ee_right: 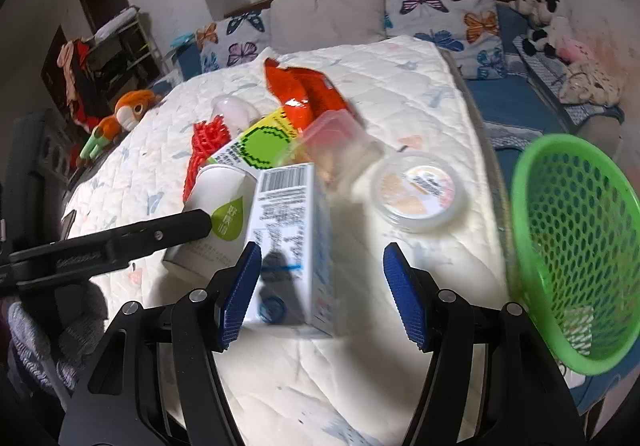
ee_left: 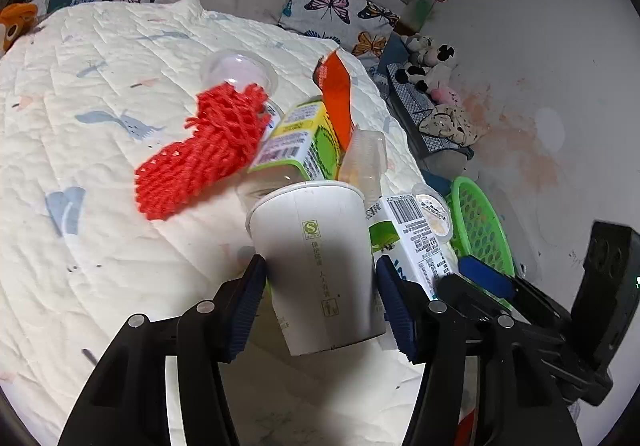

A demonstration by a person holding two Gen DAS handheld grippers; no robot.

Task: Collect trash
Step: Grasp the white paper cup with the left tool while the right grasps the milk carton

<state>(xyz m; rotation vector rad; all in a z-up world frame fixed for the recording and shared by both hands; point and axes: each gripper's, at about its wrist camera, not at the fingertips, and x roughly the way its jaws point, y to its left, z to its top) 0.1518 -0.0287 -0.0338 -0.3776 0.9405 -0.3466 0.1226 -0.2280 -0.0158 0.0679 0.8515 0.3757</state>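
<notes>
trash still crowds the quilted bed (ee_left: 100,94), and the collecting looks barely begun. from the left: a red foam net (ee_left: 200,150) lies flat by a clear plastic dome lid (ee_left: 236,70), then a green-and-yellow carton (ee_left: 296,142) with an orange snack wrapper (ee_left: 336,94) behind it and a clear plastic cup (ee_left: 364,158) on its side. in front, the left gripper (ee_left: 320,286) has a white paper cup (ee_left: 316,258) between its blue pads, which sit at the cup's sides in what appears a hold, about half spread. further right, the right gripper (ee_right: 320,286) stands partly open and empty-handed, jaws straddling a white-and-blue carton (ee_right: 288,238) without pressing on it. a round sealed tub (ee_right: 420,190) waits beyond. at the far right the green mesh basket (ee_right: 576,246) tilts at the bed's edge, holding what seems one scrap of paper; nearly every item remains to be dropped in.
</notes>
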